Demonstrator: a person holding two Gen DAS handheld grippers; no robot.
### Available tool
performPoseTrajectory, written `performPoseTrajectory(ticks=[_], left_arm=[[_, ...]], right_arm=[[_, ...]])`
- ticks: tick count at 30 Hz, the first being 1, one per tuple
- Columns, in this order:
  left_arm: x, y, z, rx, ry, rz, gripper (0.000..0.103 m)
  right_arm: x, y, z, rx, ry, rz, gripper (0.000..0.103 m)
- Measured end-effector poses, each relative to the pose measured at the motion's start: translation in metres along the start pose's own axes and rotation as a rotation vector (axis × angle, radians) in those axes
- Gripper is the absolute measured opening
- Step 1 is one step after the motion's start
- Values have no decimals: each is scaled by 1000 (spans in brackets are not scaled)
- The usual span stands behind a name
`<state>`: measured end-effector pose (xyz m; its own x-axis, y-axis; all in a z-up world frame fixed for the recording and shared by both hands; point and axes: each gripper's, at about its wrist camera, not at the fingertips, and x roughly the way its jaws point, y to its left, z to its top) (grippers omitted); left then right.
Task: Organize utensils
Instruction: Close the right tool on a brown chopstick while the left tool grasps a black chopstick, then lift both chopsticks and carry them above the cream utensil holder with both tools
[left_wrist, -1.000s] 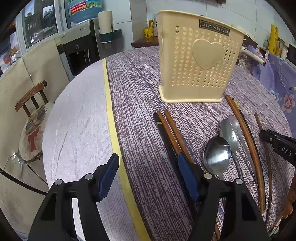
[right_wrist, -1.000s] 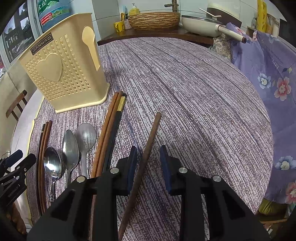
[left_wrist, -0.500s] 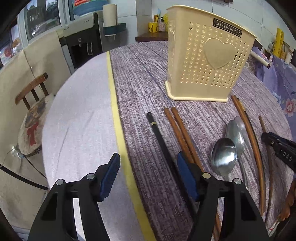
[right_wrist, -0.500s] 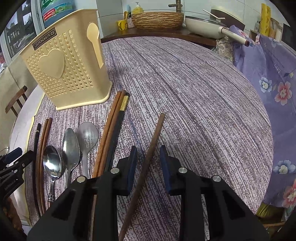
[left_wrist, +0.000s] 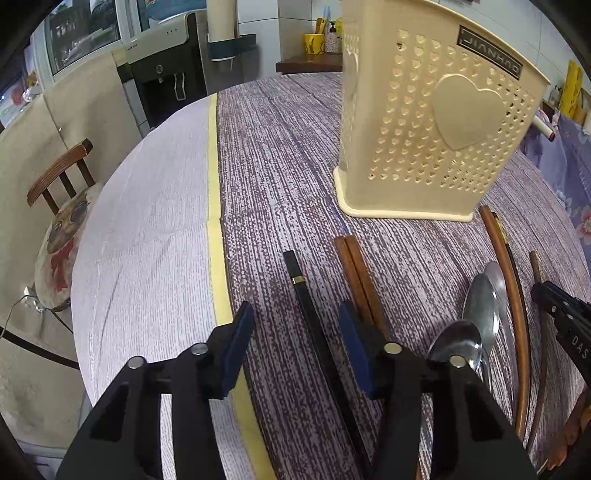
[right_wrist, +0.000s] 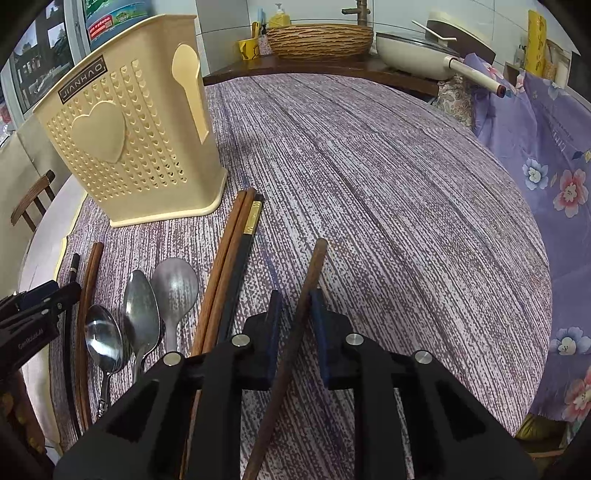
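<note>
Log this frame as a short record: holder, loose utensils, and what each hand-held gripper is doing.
holder: cream utensil holder, upright on the table, no utensils visible in it
spoons: three spoons lying side by side
left hand-held gripper: jaws just closing, black chopstick between them, not yet pinched
right hand-held gripper: jaws just closing around single brown chopstick; right pad touches, left pad apart

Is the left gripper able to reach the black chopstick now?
Probably yes. The black chopstick lies flat between the open fingers of the left gripper, which have just been closing; nothing covers it.
</note>
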<state>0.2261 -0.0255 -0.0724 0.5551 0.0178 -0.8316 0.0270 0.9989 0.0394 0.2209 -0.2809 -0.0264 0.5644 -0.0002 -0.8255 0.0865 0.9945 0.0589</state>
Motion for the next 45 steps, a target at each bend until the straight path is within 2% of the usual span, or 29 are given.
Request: performPoseTrajectory(ticks=[5, 11, 25, 45], left_arm=[[-3, -8, -3, 22, -9, 3, 28], [-2, -7, -2, 17, -10, -9, 13], [2, -9, 3, 38, -4, -19, 11], [4, 4, 10, -34, -18, -92, 8]], right_arm=[[4, 1, 5, -9, -3, 16, 12], [8, -4, 12, 4, 17, 64, 10], [15, -7, 22, 7, 45, 97, 9], [14, -15, 22, 56, 17, 162, 8]])
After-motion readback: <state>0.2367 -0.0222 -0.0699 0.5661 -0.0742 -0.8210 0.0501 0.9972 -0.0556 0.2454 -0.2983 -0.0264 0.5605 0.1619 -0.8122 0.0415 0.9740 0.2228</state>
